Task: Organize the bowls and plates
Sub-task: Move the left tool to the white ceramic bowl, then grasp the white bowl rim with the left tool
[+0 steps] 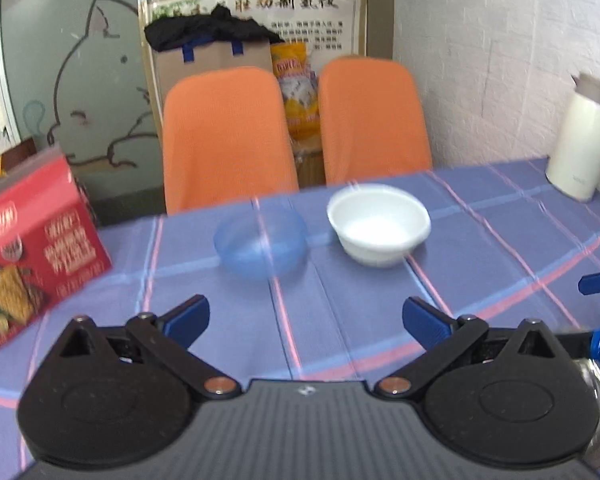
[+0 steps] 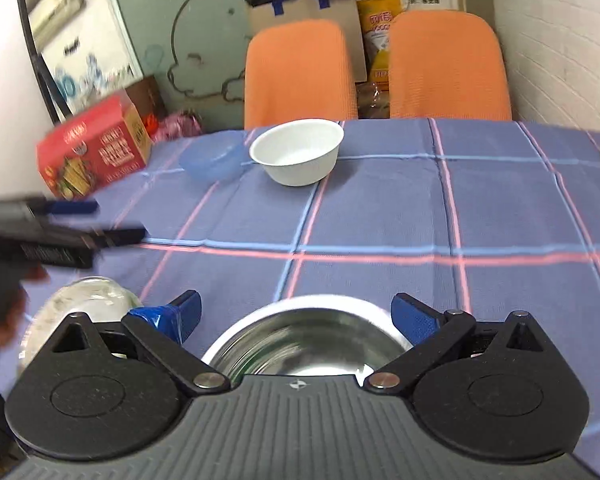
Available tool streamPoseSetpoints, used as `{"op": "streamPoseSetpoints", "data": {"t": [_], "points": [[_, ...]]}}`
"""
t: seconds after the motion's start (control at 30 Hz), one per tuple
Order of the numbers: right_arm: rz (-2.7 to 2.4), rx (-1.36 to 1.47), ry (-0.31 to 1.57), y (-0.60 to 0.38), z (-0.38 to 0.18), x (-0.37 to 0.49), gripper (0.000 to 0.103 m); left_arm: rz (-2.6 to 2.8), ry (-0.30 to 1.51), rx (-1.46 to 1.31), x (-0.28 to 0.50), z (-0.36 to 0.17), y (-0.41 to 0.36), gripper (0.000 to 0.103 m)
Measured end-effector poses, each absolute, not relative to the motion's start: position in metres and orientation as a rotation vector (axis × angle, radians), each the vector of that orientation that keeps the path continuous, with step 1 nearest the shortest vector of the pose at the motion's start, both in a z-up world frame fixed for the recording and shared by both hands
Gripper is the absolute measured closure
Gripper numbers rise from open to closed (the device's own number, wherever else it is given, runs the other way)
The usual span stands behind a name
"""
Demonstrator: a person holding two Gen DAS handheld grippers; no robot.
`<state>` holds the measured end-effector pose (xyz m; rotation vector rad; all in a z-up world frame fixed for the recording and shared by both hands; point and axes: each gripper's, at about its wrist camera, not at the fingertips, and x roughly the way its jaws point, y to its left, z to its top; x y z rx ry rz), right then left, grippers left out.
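Note:
A white bowl [image 1: 379, 224] and a clear blue bowl [image 1: 261, 238] stand side by side near the far edge of the table; both also show in the right wrist view, the white bowl [image 2: 297, 151] and the blue bowl [image 2: 213, 163]. My left gripper [image 1: 306, 320] is open and empty, above the cloth in front of them. My right gripper [image 2: 296, 314] is open, its fingers either side of a steel bowl [image 2: 308, 336] right below it. A clear glass bowl [image 2: 80, 300] sits left of the steel one. The left gripper [image 2: 84, 220] shows at the left edge.
A blue checked tablecloth [image 1: 360, 312] covers the table. A red food box [image 1: 32, 248] stands at the left. A white thermos jug [image 1: 580, 140] stands at the far right by the brick wall. Two orange chairs [image 1: 228, 136] are behind the table.

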<state>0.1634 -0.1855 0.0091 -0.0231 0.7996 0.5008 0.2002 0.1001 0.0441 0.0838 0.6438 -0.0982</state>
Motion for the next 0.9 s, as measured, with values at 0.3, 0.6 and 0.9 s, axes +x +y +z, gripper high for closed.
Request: {"op": "streamPoseSetpoints", "data": {"t": [0.3, 0.6, 0.9], "points": [[0.503, -0.281, 0.793, -0.14, 0.02, 0.26, 0.014, -0.23, 0.705, 0.073, 0.331, 0.059, 0.059, 0.001], [0.554, -0.346, 0.869, -0.124, -0.013, 0.31, 0.014, -0.385, 0.822, 0.096, 0.42, 0.013, 0.042, 0.001], [0.583, -0.285, 0.883, -0.12, -0.036, 0.34, 0.014, -0.437, 0.855, 0.013, 0.442, -0.01, 0.046, 0.001]]}}
